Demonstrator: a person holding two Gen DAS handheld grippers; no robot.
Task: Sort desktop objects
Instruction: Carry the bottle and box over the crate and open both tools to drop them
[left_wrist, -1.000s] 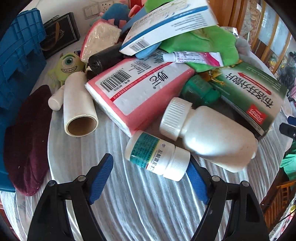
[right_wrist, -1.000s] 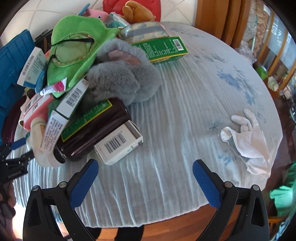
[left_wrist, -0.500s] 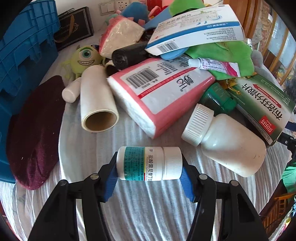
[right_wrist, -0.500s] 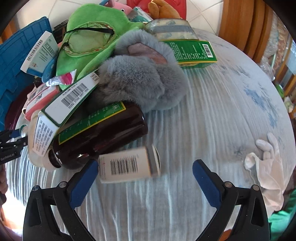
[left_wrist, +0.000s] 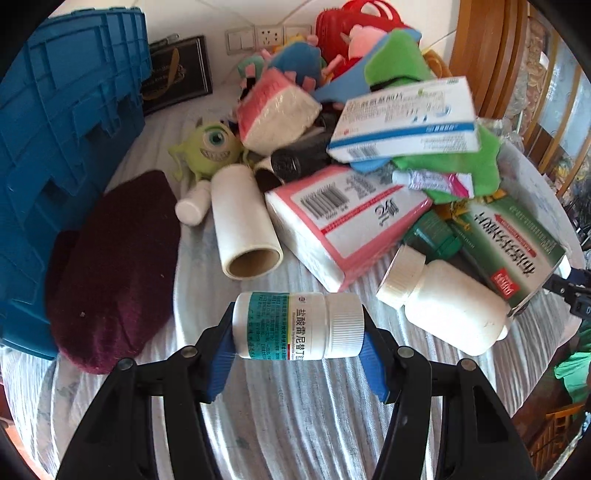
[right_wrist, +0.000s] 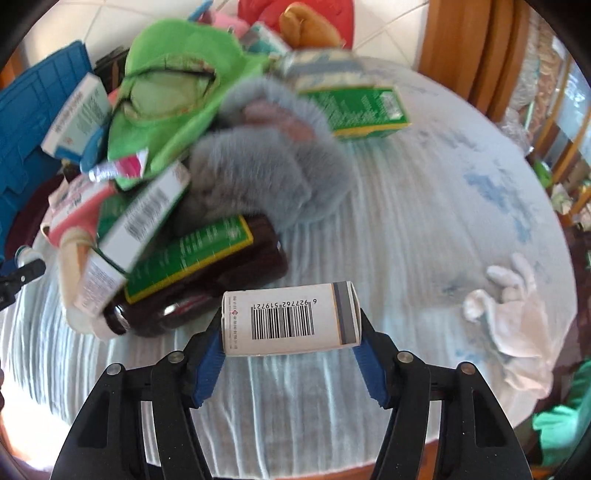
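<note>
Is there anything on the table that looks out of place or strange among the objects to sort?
One thing stands out: a crumpled white glove lies alone on the bare tablecloth, far from the pile of medicine boxes, bottles and toys. Nothing looks spilled or broken; the large white bottle on its side has its cap on.

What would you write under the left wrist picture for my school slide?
Left gripper shut on a small white pill bottle, lying sideways between its blue pads, above the striped tablecloth.

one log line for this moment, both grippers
left gripper: shut on pill bottle, held sideways | right gripper: shut on small box, barcode up | pile: unsorted on table
</note>
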